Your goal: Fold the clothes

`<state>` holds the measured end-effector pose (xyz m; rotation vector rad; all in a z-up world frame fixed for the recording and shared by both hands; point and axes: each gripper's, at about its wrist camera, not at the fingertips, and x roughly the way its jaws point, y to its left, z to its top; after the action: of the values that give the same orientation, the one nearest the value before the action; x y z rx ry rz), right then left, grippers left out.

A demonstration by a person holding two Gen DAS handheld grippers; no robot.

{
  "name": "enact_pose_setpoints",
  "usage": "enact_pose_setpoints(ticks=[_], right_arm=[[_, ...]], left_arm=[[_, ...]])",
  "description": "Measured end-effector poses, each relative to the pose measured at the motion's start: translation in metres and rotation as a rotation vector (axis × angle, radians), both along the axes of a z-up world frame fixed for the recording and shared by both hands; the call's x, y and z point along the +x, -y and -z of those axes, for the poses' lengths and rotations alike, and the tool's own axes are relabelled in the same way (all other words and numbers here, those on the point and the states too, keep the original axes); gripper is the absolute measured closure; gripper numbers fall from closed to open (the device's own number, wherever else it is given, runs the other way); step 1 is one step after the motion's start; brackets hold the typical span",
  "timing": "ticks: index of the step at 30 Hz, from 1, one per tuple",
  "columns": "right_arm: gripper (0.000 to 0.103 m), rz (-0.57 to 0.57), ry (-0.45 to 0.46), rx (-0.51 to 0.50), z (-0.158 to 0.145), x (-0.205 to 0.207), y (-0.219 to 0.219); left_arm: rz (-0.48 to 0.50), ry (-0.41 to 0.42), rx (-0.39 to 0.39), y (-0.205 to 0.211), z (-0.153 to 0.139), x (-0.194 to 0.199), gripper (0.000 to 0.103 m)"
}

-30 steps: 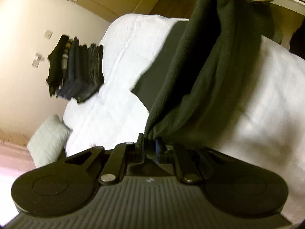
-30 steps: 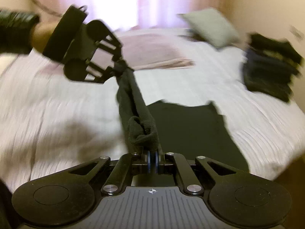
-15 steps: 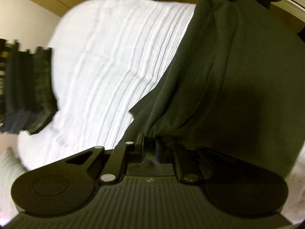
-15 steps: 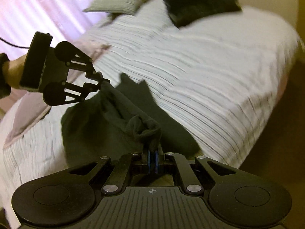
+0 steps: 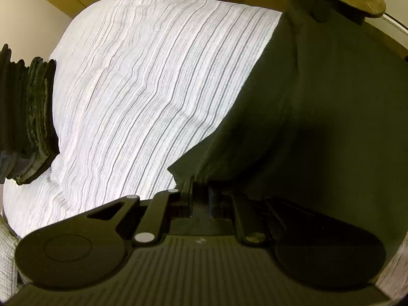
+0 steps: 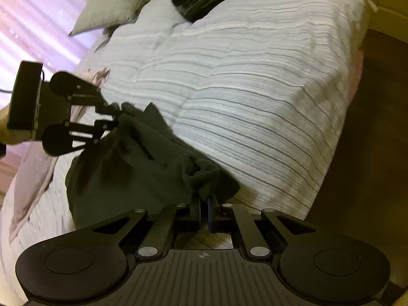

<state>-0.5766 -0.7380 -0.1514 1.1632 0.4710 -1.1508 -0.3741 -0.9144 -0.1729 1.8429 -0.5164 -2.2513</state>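
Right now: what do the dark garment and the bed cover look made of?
Dark garment: looks like fleece or brushed knit, matte with a fuzzy nap, bunching in thick soft folds; exact fibre unclear. Bed cover: white woven textile, probably cotton, matte, with raised ribs and thin dark stripes, puckered like quilting.

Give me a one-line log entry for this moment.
step: fold | left gripper: shut on garment | right gripper: shut on garment | garment: partly on bed | stack: aside
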Motion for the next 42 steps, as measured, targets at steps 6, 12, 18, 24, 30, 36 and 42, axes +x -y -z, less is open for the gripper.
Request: enact_pose_setpoints(ticks=[6,12,18,24,30,36,42], right_arm=[[0.1,0.052,-0.012,0.004,0.005,0.0,0.002],[0.1,0.088,-0.009,0.022,0.02,0.001,0.005],[0.07,0.178,-0.037,0.04,0.025,-0.009,-0.002],[0.062,0.216,-0.1,-0.053,-0.009,-0.017,-0.015],[0.062,-0.015,0.072,-0.11,-0.013,0.02,0.005],[0.062,-0.046,0.048,-0.039,0.027,0.024,0.028],[0.062,-0.04,0.031,-0.033,0.031,0.0,0.019]], left_arm=[[-0.002,-0.012,-0.009,0.0,0.005,-0.006,0.094],[-0.098,-0.046,0.065,0.02,0.024,-0.006,0.088],[-0.303,-0.121,0.115,0.05,0.007,0.01,0.061],[-0.518,-0.188,0.101,0.063,-0.025,0.054,0.066],[-0.719,-0.352,0.313,0.054,-0.04,0.07,0.073],[-0.789,-0.325,0.34,0.072,0.009,0.044,0.072],[-0.831,-0.35,0.386,0.09,0.022,0.048,0.068]])
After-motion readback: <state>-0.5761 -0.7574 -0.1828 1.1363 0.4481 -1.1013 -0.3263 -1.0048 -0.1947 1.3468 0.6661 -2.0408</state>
